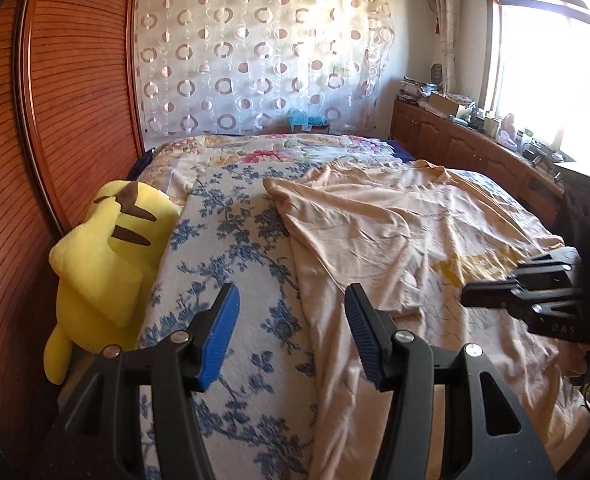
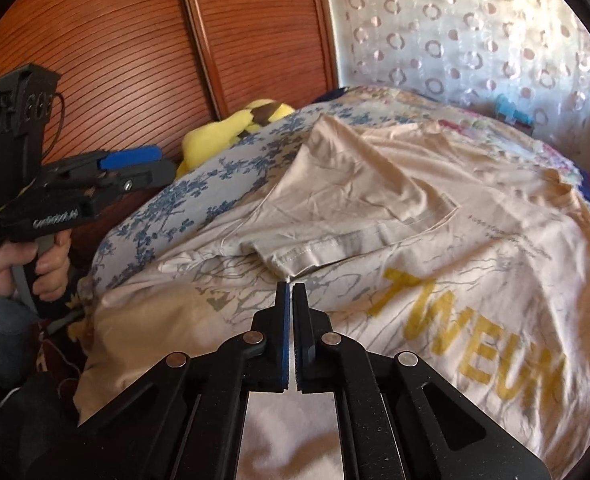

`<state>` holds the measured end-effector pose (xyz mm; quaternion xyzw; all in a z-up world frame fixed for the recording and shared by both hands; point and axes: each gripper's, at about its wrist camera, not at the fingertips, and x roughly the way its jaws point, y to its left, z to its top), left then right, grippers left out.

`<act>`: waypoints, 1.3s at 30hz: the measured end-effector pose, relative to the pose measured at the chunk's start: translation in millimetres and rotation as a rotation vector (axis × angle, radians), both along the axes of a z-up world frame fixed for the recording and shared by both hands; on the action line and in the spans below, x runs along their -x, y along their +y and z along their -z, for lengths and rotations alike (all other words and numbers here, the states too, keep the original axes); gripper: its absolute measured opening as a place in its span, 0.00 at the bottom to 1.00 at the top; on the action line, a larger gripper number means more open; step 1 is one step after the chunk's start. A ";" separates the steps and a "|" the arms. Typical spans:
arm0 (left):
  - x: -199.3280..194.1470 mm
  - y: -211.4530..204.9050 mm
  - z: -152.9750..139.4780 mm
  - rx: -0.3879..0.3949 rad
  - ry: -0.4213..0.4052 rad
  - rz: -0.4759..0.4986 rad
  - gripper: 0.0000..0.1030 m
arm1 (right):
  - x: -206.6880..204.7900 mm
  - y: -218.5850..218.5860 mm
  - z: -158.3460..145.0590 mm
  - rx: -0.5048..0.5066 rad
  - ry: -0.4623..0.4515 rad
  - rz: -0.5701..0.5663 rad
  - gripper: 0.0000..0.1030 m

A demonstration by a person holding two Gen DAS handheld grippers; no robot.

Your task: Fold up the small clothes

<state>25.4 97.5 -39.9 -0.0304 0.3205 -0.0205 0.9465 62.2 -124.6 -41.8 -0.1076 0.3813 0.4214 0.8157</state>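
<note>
1. Lying spread across the bed (image 1: 231,240), the beige T-shirt (image 2: 415,208) reaches its near edge, one sleeve (image 2: 335,240) already folded inward over the chest.
2. The right claw (image 2: 294,292) has its jaws pressed together just before that sleeve's hem; no cloth shows between them, so it appears to hold nothing.
3. The left claw (image 1: 291,320) hangs half open and empty above the shirt's left side, near the yellow plush toy (image 1: 103,264).
4. Likely next: pinch the remaining sleeve or hem by its seam, lift low, and fold straight, smoothing wrinkles.
</note>
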 end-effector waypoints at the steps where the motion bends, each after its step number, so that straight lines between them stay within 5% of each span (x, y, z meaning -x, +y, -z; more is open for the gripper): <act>1: 0.0 -1.5 0.3 -0.003 0.004 0.002 0.53 | -2.9 1.2 0.8 -0.012 0.008 0.005 0.00; 5: 0.3 -6.0 -0.1 -0.024 0.002 0.005 0.53 | -17.6 17.0 15.2 0.003 0.048 0.007 0.26; 9: 0.8 -6.5 1.8 -0.021 0.006 0.010 0.53 | -24.0 31.3 30.2 0.044 0.074 0.014 0.29; 11: 1.1 -6.2 3.5 -0.018 0.008 0.008 0.53 | -21.7 35.9 30.4 0.057 0.050 0.008 0.27; 12: 0.6 -5.5 5.1 -0.010 0.012 0.008 0.53 | -20.7 37.2 30.5 0.060 0.047 0.000 0.09; 13: -0.2 -5.2 5.6 -0.007 0.015 0.007 0.53 | -20.0 37.6 31.5 0.066 0.049 -0.008 0.02; 24: -8.9 -17.0 14.0 0.000 0.029 0.031 0.53 | -0.9 6.7 16.3 0.069 -0.017 0.017 0.02; 25: -10.4 -19.4 15.3 -0.002 0.034 0.036 0.53 | -2.7 5.5 16.3 0.081 -0.022 0.034 0.06; 27: -13.2 -25.5 16.9 -0.010 0.039 0.049 0.53 | -6.4 0.6 14.2 0.089 -0.038 0.064 0.43; 28: -14.9 -27.7 17.6 -0.013 0.042 0.054 0.53 | -8.2 -4.2 12.7 0.086 -0.045 0.080 0.48; 39: -35.3 -65.2 21.6 -0.032 0.068 0.128 0.53 | -48.3 -82.9 8.2 0.170 -0.071 0.299 0.55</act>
